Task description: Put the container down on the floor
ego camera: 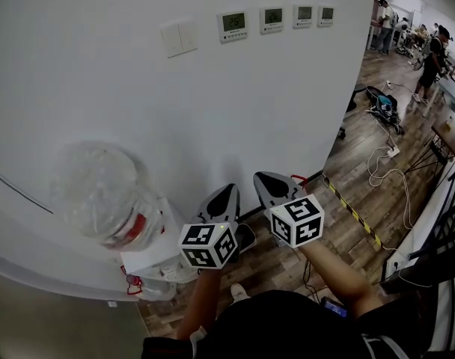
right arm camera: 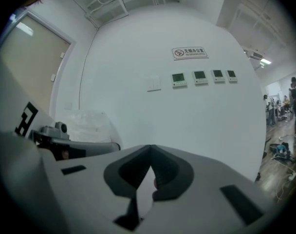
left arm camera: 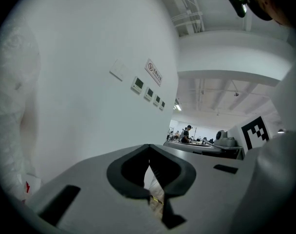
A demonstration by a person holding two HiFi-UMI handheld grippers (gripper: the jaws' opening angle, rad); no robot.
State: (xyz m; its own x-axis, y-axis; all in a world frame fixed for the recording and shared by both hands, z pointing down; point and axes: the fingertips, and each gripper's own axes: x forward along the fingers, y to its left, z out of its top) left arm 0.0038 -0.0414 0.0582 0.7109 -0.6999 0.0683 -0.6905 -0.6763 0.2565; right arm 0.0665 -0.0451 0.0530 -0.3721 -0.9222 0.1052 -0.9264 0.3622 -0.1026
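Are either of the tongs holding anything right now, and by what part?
Nothing is held; the left tongs and right tongs are both shut and empty.

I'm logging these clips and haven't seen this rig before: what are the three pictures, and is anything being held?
A person holds a two-jaw tool in each hand; the marker cubes belong to them. The head view looks down on the left gripper and right gripper, aimed at a white wall above a wooden floor, beside a water dispenser carrying a clear bottle. The other two pictures come from cameras on each gripper. Both jaws are shut, holding nothing.
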